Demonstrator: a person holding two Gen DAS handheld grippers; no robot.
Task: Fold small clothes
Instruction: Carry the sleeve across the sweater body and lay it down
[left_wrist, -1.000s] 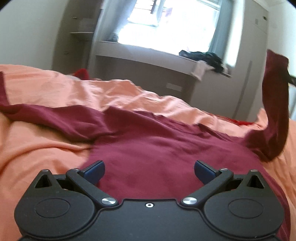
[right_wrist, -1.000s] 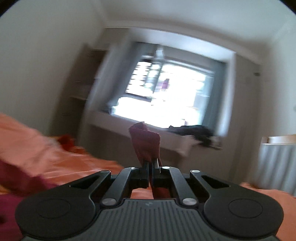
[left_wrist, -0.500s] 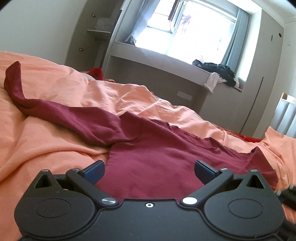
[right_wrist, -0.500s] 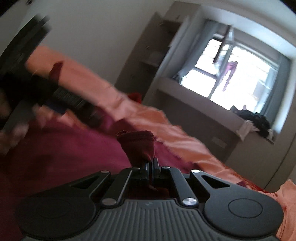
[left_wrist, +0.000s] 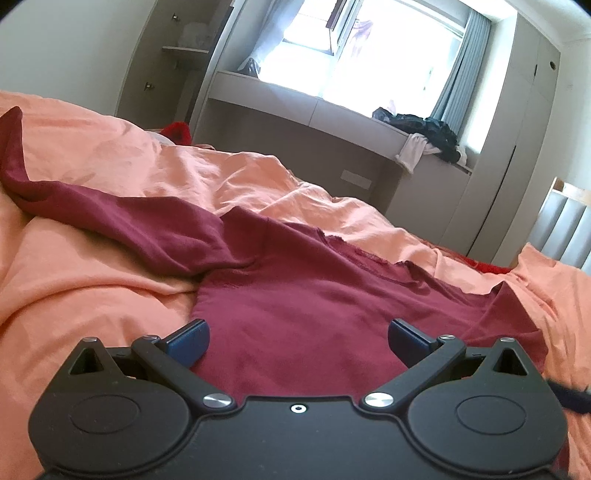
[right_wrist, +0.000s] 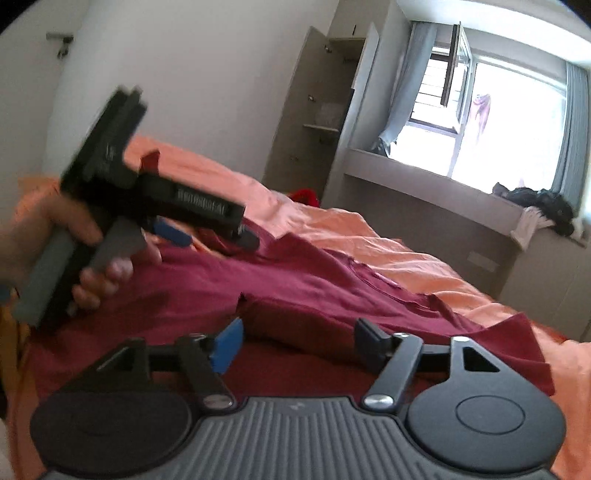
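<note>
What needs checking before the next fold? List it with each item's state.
1. Right gripper open, sleeve released: ok.
2. Left gripper open, holding nothing: ok.
3. Right sleeve folded onto the maroon shirt: ok.
4. Left sleeve folded in: not ok, it lies stretched across the orange bedsheet.
5. Shirt body smooth: not ok, creases near the left sleeve.
6. Bottom hem position: cannot tell, hidden behind the grippers.
</note>
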